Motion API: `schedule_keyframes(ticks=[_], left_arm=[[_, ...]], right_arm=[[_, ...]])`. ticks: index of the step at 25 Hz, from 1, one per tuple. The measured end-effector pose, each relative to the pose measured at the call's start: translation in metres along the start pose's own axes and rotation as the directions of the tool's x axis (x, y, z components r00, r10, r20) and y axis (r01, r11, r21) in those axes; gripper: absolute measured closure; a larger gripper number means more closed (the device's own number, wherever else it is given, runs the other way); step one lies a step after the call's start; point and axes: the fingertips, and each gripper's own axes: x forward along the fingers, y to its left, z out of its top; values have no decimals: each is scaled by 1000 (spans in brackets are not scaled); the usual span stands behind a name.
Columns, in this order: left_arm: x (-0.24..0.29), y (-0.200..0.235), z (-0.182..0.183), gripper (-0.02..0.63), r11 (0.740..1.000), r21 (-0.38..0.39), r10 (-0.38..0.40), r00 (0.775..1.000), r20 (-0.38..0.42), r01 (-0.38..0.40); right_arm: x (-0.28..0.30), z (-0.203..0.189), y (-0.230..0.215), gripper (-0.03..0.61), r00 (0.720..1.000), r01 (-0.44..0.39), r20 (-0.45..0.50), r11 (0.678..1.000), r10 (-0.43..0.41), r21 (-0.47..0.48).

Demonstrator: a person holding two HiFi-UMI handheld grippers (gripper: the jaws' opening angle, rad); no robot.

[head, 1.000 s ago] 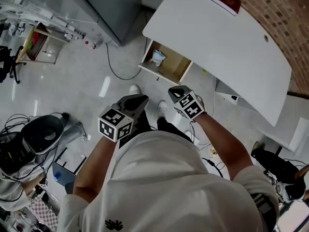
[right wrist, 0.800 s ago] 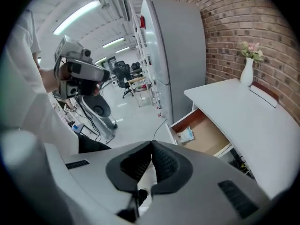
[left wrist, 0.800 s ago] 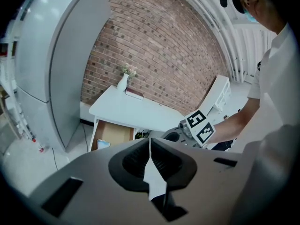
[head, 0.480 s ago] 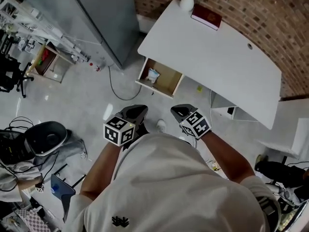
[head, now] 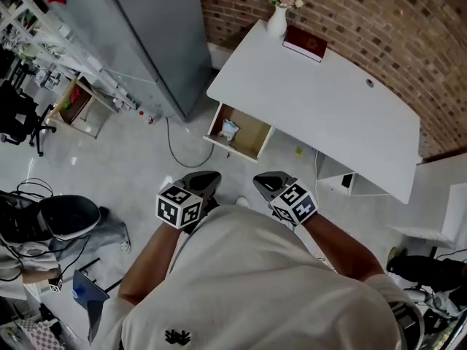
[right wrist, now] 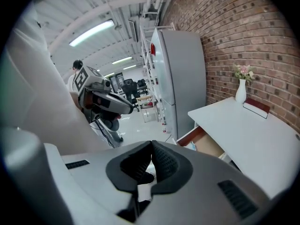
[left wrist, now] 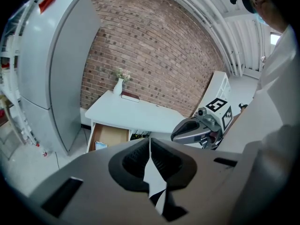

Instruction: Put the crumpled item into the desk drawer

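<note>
The crumpled white-and-blue item (head: 229, 130) lies inside the open wooden drawer (head: 252, 138) under the left end of the white desk (head: 328, 108). It also shows in the left gripper view as the crumpled item (left wrist: 100, 146) in the drawer (left wrist: 112, 135), and in the right gripper view as the crumpled item (right wrist: 191, 146). My left gripper (head: 206, 178) and right gripper (head: 263, 181) hang side by side close to my body, well short of the drawer. Both are shut with nothing between the jaws. The right gripper (left wrist: 194, 128) is visible from the left one.
A tall grey cabinet (head: 149, 35) stands left of the desk, against the brick wall (head: 379, 20). A white vase with flowers (head: 278, 17) and a red book (head: 305, 44) sit on the desk's far end. A black cable (head: 174, 141) curls on the floor; a dark round bin (head: 66, 214) stands at left.
The view has drawn back from the desk, so drawer and desk look smaller and farther. Both grippers stay shut near my body. The crumpled item has not moved.
</note>
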Motion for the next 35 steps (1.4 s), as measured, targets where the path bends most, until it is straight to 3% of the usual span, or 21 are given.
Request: schedule_keyframes(ticks=[9, 35], left_arm=[[0, -19, -2, 583, 999, 34, -20, 1000, -18, 21], [4, -3, -3, 583, 999, 33, -13, 998, -69, 16]], right_arm=[[-15, 3, 3, 549, 999, 21, 41, 1000, -22, 11], [-3, 24, 0, 551, 999, -6, 52, 1000, 6, 0]])
